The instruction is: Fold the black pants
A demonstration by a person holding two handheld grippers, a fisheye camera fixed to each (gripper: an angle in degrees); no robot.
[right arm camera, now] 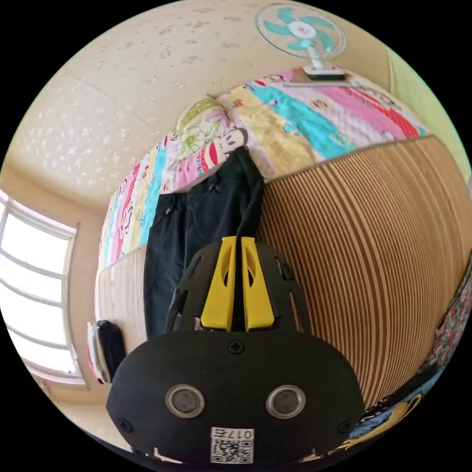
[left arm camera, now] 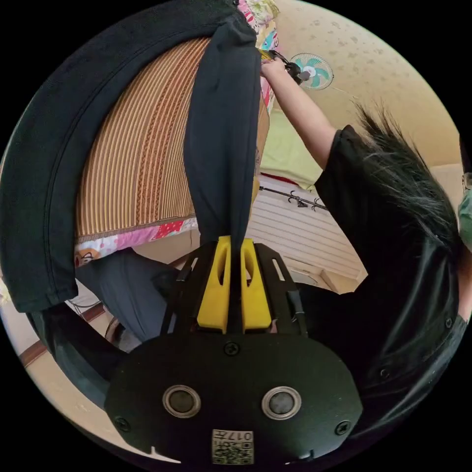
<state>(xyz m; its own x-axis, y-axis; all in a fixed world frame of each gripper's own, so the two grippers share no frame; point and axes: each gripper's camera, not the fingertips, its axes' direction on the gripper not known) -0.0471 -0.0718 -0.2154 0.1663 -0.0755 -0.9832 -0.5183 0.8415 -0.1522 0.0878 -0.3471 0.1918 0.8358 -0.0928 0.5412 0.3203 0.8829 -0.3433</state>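
Note:
The black pants (left arm camera: 221, 147) hang stretched between both grippers above a striped bamboo mat (left arm camera: 137, 162). My left gripper (left arm camera: 235, 240) is shut on one end of the fabric, its yellow jaws pressed together around it. At the far end of the stretched cloth, the other gripper (left arm camera: 290, 69) holds the pants in a person's raised hand. In the right gripper view the pants (right arm camera: 196, 231) lie partly on the mat (right arm camera: 368, 255), and my right gripper (right arm camera: 236, 239) is shut on a pinched edge of them.
A person in a black shirt (left arm camera: 393, 236) stands at the right. A patterned quilt (right arm camera: 295, 123) lies past the mat. A standing fan (right arm camera: 302, 34) is beyond the bed, a bright window (right arm camera: 34, 285) to the side, and a folded dark item (right arm camera: 105, 349) near it.

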